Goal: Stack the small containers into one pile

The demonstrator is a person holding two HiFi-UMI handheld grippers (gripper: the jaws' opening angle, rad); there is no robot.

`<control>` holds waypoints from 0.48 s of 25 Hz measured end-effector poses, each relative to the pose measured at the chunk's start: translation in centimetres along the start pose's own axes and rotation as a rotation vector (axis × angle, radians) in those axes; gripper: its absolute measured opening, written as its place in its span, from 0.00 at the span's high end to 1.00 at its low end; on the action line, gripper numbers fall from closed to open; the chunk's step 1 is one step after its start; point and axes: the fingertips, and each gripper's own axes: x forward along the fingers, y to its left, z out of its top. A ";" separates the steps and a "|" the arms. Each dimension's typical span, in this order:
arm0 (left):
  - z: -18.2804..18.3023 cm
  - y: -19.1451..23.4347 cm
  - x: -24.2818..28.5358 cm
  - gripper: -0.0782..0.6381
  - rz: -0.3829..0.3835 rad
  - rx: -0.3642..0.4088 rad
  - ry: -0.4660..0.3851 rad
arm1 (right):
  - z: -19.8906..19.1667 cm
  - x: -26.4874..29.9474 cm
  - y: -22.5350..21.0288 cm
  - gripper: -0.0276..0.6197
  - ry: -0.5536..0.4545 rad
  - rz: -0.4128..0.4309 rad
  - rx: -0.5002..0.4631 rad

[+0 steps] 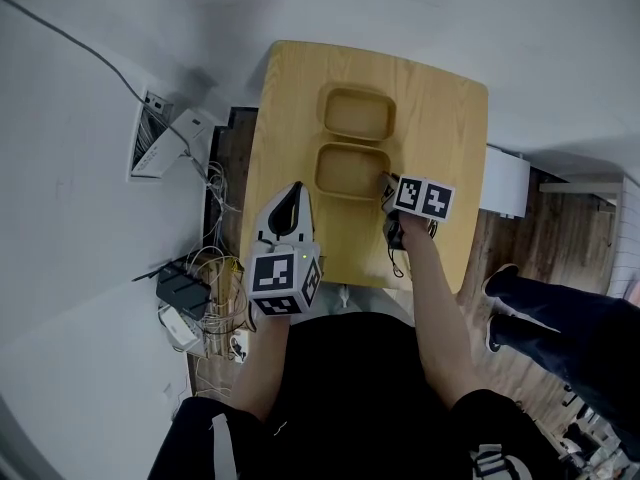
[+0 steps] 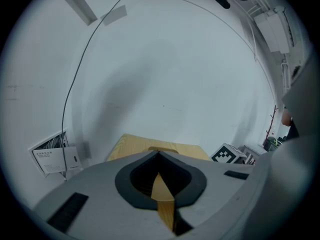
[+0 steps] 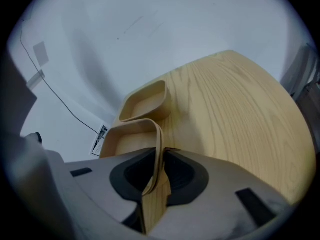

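Two shallow wooden containers lie side by side on a small wooden table [image 1: 440,138]: the far container [image 1: 357,113] and the near container [image 1: 350,168]. My right gripper [image 1: 388,194] sits at the near container's right rim. In the right gripper view the jaws [image 3: 161,151] are shut on the thin wall of that near container [image 3: 127,139], with the far container [image 3: 145,101] just beyond it. My left gripper [image 1: 294,190] hovers over the table's front left part, apart from both containers. Its jaws [image 2: 159,155] are shut and hold nothing.
Cables and power adapters [image 1: 190,288] lie on the floor left of the table, below a white wall box [image 1: 160,133]. A white unit [image 1: 505,183] stands right of the table, and another person's legs and shoes [image 1: 510,293] are at the right.
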 end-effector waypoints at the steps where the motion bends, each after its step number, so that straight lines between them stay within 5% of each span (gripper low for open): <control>1: 0.0 0.0 0.0 0.89 -0.001 0.002 0.001 | -0.1 0.0 0.0 0.87 0.005 0.003 0.007; 12: 0.5 -0.6 0.2 0.89 -0.020 0.002 -0.013 | 1.0 -3.2 1.8 0.91 -0.063 0.045 -0.002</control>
